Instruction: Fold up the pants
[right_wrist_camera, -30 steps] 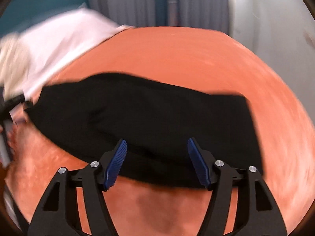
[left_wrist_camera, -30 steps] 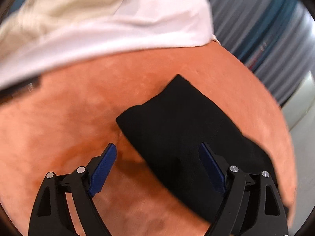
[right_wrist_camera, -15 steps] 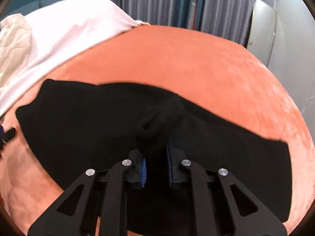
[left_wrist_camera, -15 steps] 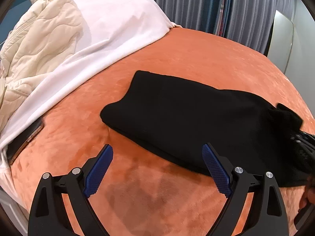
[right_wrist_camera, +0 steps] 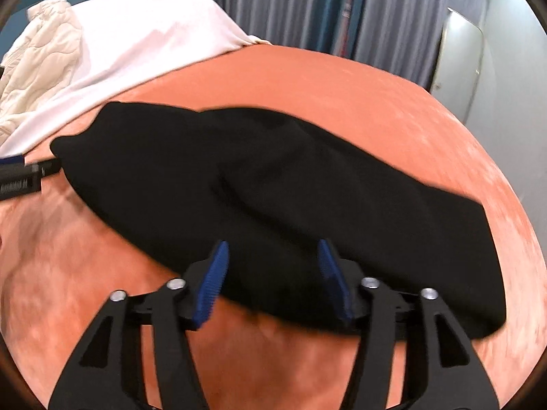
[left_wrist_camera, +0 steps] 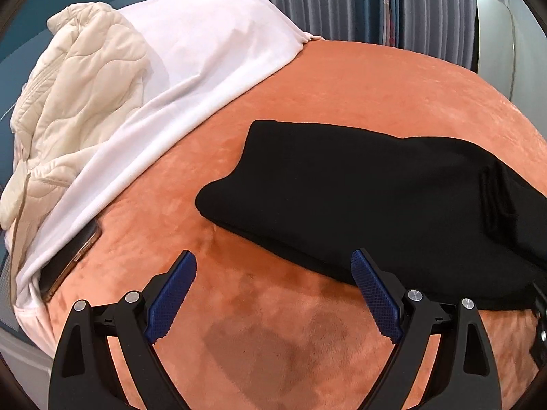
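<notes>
The black pants [left_wrist_camera: 359, 191] lie folded in a long band on the orange blanket [left_wrist_camera: 239, 307]. They also show in the right wrist view [right_wrist_camera: 273, 184], with a raised fold across the middle. My left gripper [left_wrist_camera: 273, 294] is open and empty, just in front of the pants' near edge at their left end. My right gripper [right_wrist_camera: 273, 273] is open, its blue pads [right_wrist_camera: 212, 276] on either side of the pants' near edge, holding nothing. The left gripper's tip shows at the left in the right wrist view [right_wrist_camera: 30, 174].
A white sheet [left_wrist_camera: 205, 68] and a cream quilted jacket [left_wrist_camera: 75, 95] lie at the back left. A phone [left_wrist_camera: 71, 259] pokes out from under the sheet. Grey curtains [left_wrist_camera: 376, 0] hang behind the bed. A white panel [right_wrist_camera: 458, 65] stands at the right.
My right gripper was shut on a bunch of the pants half a second ago; it has opened and let the fabric drop. My left gripper stays open and has pulled back slightly.
</notes>
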Available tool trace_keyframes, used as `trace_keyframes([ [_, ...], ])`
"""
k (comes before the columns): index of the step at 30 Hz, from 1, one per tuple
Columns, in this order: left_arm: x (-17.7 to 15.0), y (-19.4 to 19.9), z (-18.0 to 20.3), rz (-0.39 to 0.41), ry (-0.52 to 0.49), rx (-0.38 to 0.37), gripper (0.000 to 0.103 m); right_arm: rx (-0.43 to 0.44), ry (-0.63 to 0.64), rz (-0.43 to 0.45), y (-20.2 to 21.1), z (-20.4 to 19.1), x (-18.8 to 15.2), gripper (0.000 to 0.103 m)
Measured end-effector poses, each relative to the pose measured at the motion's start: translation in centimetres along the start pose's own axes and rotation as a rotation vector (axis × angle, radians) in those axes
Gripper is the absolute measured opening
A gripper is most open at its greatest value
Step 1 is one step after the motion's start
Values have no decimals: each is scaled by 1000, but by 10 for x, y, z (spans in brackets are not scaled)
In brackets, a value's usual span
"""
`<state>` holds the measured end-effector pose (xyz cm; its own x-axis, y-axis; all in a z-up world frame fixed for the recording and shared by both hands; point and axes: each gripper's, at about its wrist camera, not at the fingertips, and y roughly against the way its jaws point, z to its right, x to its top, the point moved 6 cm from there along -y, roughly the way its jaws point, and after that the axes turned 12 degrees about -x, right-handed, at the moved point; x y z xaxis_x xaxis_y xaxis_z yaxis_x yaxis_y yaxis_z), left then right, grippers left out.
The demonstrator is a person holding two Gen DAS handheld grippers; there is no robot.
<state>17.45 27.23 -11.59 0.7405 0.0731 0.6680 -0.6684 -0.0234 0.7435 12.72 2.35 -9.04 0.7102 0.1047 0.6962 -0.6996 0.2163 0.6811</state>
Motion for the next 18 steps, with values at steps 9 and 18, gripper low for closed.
trace_keyframes([
  [9,6,-2,0,2,-13,23,90,-83,-47,-25,-11,17,-17,67],
  [18,14,-9,-8,-1,10,36,90,-116,-52,-35,-22,19,-17,82],
])
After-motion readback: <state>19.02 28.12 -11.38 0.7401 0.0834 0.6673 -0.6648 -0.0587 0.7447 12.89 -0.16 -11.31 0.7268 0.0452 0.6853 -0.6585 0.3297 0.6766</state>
